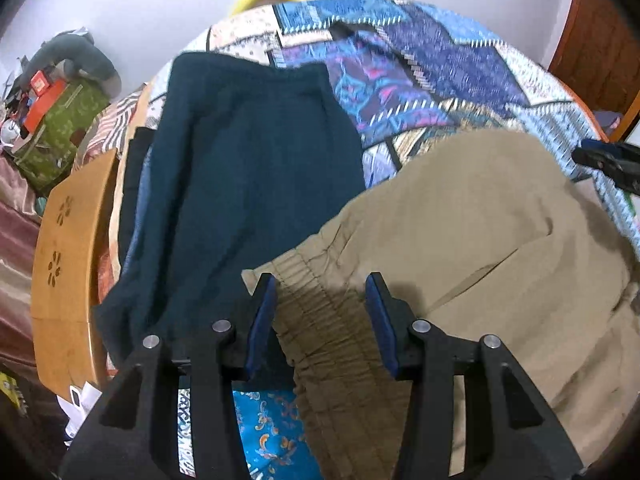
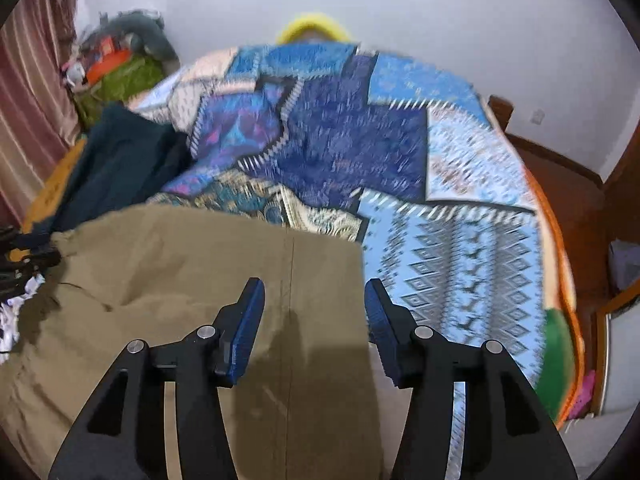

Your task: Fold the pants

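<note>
At 9 o'clock on bedspread [image 1: 432, 80]: dark teal garment [image 1: 248, 168], folded flat. Toward 3, khaki pants [image 1: 460, 240], elastic waistband between L gripper [image 1: 322, 312] pads, jaws approx half open, not pinching. Further right, R gripper [image 2: 316, 312] above pants' right edge, also part-open, nothing held, cloth lying loose below.

Patchwork-covered bed [image 2: 400, 140] under khaki pants [image 2: 200, 264] and dark teal garment [image 1: 240, 168].

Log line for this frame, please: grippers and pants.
left gripper: open, above waistband | right gripper: open, nothing held | khaki pants: lying on patterned bedspread
</note>
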Demonstrator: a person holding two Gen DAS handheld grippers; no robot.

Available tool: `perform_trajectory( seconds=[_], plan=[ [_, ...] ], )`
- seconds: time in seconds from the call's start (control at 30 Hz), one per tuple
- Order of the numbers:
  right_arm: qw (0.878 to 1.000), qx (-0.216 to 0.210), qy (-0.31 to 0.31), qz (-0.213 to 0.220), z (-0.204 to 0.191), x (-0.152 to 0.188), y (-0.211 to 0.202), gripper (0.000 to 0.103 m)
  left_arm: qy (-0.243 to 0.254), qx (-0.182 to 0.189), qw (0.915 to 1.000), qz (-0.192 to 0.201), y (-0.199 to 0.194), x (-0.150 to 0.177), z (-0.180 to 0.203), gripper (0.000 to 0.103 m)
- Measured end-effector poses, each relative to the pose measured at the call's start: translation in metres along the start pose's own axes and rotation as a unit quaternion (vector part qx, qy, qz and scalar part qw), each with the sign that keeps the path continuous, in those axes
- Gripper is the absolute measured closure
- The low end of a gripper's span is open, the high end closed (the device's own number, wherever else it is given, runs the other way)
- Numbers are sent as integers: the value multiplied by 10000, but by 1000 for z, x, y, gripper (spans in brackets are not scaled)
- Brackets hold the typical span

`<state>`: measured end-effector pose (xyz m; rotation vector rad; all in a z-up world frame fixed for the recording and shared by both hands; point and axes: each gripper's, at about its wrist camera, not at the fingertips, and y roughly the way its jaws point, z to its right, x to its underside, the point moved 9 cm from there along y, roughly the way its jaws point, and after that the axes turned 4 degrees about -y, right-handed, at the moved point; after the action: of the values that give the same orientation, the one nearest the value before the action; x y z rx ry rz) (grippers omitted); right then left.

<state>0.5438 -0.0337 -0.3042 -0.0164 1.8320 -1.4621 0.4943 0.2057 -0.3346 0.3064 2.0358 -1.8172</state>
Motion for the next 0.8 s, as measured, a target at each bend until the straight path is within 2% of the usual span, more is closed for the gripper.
perform_trajectory(
  seconds=[0.03, 0.13, 0.23, 0.3, 0.37, 0.43, 0.47, 0.53, 0.6, 0.7, 0.8],
  plan=[
    [10000, 28, 30, -67, 2, 0, 8, 55, -1, -18, 10000, -27, 5, 1, -1, 55],
    [9994, 111, 204, -251, 16, -3, 36, 55, -38, -74, 9999, 87, 7, 1, -7, 34],
    [9979, 0, 490, -413, 29, -5, 59, 55, -61, -125, 9997, 196, 8, -1, -14, 23],
    [9963, -170, 690, -483, 33, -6, 71, 55, -142, 28, 9998, 149, 11, -1, -18, 23],
    [9939, -466, 932, -373, 30, -7, 75, 52, -235, 136, 9996, 115, 15, -2, -21, 22],
    [9937, -548, 912, -346, 24, -7, 80, 53, -349, 215, 9991, 104, 19, -4, -23, 22],
    [9944, -563, 828, -325, 20, -7, 80, 63, -391, 236, 9989, 98, 21, -5, -23, 22],
    [9954, -627, 675, -251, 12, -7, 81, 73, -506, 307, 9982, 88, 25, -6, -23, 22],
    [9951, -719, 643, -232, 7, -7, 80, 91, -595, 378, 9975, 73, 29, -7, -22, 22],
    [9961, -646, 570, -165, 4, -9, 77, 94, -776, 677, 9947, -12, 34, -8, -20, 37],
    [9978, -428, 465, 206, 4, -16, 62, 95, -913, 677, 9935, -81, 37, -7, -22, 46]
  ],
)
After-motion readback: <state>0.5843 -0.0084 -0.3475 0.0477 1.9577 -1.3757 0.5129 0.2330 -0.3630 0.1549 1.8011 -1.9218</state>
